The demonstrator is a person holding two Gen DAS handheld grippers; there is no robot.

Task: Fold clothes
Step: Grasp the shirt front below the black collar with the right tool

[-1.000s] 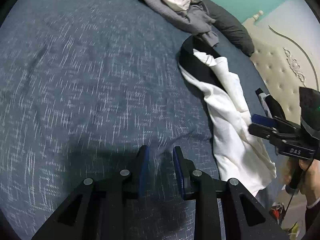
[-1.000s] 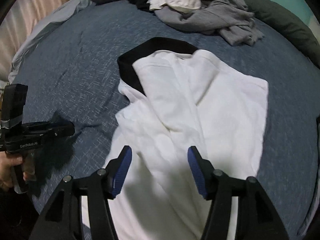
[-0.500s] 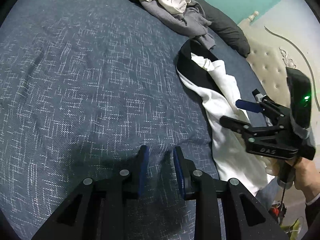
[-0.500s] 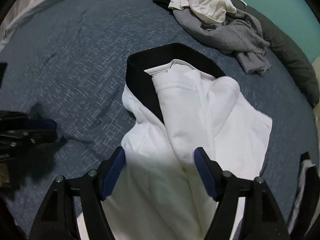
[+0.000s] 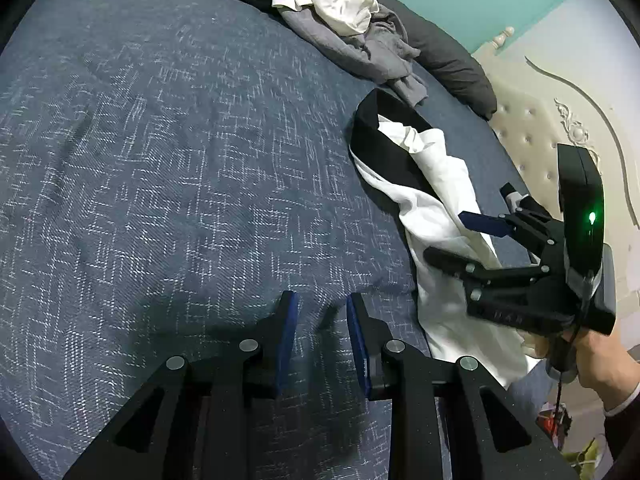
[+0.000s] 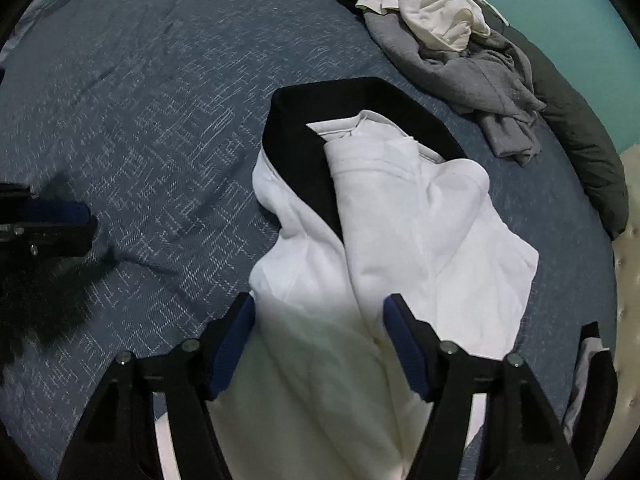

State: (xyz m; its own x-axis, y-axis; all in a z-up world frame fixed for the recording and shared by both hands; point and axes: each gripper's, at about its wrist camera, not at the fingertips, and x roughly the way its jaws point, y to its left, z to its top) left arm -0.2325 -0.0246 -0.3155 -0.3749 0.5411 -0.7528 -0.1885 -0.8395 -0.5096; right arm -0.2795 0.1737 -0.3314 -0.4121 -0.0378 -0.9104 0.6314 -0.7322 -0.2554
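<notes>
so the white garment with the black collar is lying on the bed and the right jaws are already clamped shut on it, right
Not quite. The white garment with the black collar does lie on the bed, but the right gripper is not clamped on it. The right wrist view shows its jaws apart, closing, with the cloth between them and not yet pinched.

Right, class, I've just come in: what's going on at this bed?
A person with a gripper in each hand is folding clothes on a blue bed. The right gripper hangs over a white garment with a black collar, jaws closing, nothing gripped yet. The left gripper hovers above bare bedding, holding nothing. A pile of unfolded clothes waits at the far side.
</notes>
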